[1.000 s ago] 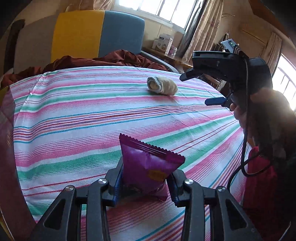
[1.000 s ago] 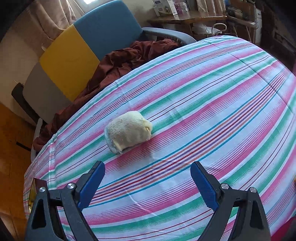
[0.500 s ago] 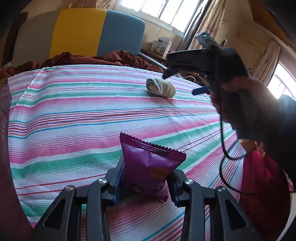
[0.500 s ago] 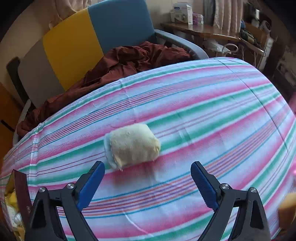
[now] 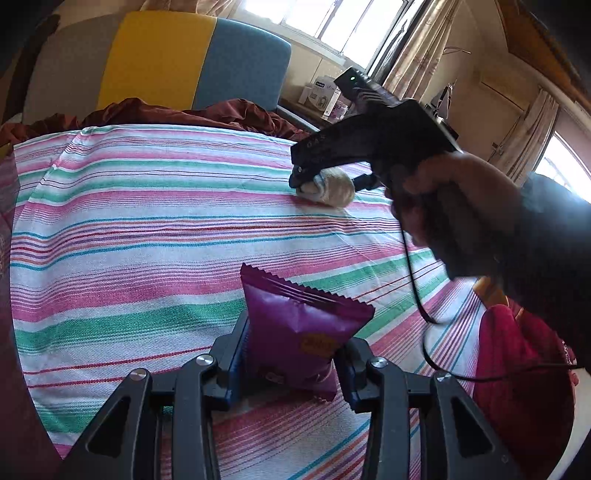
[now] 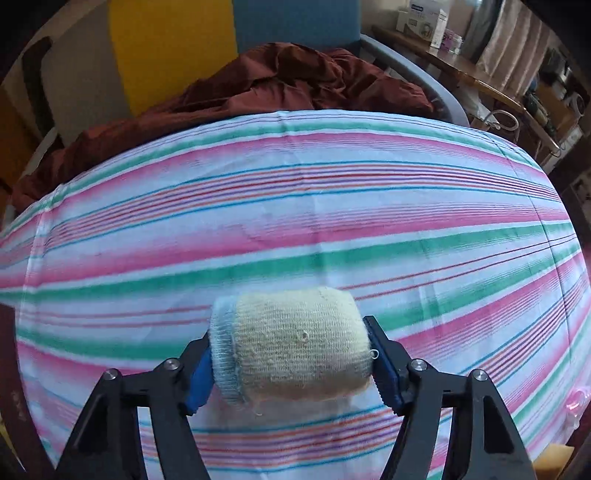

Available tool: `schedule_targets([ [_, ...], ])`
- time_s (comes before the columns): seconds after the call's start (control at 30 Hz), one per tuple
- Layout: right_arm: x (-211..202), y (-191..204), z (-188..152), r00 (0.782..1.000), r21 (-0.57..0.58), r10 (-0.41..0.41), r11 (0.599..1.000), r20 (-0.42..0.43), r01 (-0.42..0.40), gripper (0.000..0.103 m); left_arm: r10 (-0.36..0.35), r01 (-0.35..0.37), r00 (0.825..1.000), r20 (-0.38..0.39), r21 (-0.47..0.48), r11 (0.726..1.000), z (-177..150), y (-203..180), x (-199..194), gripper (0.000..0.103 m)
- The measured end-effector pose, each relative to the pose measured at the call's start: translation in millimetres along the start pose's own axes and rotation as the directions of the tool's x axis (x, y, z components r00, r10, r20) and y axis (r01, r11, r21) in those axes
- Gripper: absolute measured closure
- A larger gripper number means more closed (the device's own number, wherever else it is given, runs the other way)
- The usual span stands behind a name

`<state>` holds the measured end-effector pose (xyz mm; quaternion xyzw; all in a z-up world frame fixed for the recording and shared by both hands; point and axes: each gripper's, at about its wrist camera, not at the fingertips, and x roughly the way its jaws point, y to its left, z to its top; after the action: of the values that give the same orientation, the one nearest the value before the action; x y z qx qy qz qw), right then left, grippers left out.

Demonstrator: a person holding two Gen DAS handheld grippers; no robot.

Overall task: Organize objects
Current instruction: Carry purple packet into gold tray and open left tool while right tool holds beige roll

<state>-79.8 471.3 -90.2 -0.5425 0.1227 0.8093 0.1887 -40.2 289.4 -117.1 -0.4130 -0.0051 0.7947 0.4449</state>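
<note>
My left gripper (image 5: pixel 290 363) is shut on a purple snack packet (image 5: pixel 299 328) and holds it upright just over the striped cloth (image 5: pixel 129 240). My right gripper (image 6: pixel 291 360) has closed on a rolled cream sock with a pale blue cuff (image 6: pixel 295 343), which rests on the cloth; both blue pads touch its ends. In the left wrist view the right gripper (image 5: pixel 325 181) sits over the sock (image 5: pixel 332 190) at the far side of the cloth.
A dark red blanket (image 6: pixel 277 85) lies on a grey, yellow and blue chair (image 5: pixel 159 62) behind the striped surface. A wooden side table with a white box (image 6: pixel 424 18) stands at the far right. A red cloth (image 5: pixel 517 369) hangs at the right edge.
My right gripper moved forward and down to the sock and its jaws closed around it. My left gripper kept hold of the purple packet and stayed almost still.
</note>
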Motion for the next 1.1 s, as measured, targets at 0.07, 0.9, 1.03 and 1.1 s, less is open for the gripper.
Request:
schedule_targets([
  [0.07,-12,12,-22,1.0,-0.056,0.031,0.998,-0.005,-0.031,0.032,0.001,-0.001,1.0,0.001,0.001,1.0,0,-1,0,0.061],
  [0.9,-22,23,-88,0.996,-0.096,0.084,0.992,-0.032,-0.087,0.028,0.007,-0.007,1.0,-0.001,0.015,1.0,1,1,1,0.061],
  [1.03,-24,25,-87,0.997,-0.106,0.069,0.992,-0.031,-0.072,0.028,0.009,-0.009,1.0,-0.001,0.017,1.0,1,1,1,0.061],
  [1.1,-26,30,-87,0.998,-0.12,0.057,0.991,-0.025,-0.059,0.03,0.011,-0.011,1.0,-0.001,0.019,1.0,0,0,-1,0.061],
])
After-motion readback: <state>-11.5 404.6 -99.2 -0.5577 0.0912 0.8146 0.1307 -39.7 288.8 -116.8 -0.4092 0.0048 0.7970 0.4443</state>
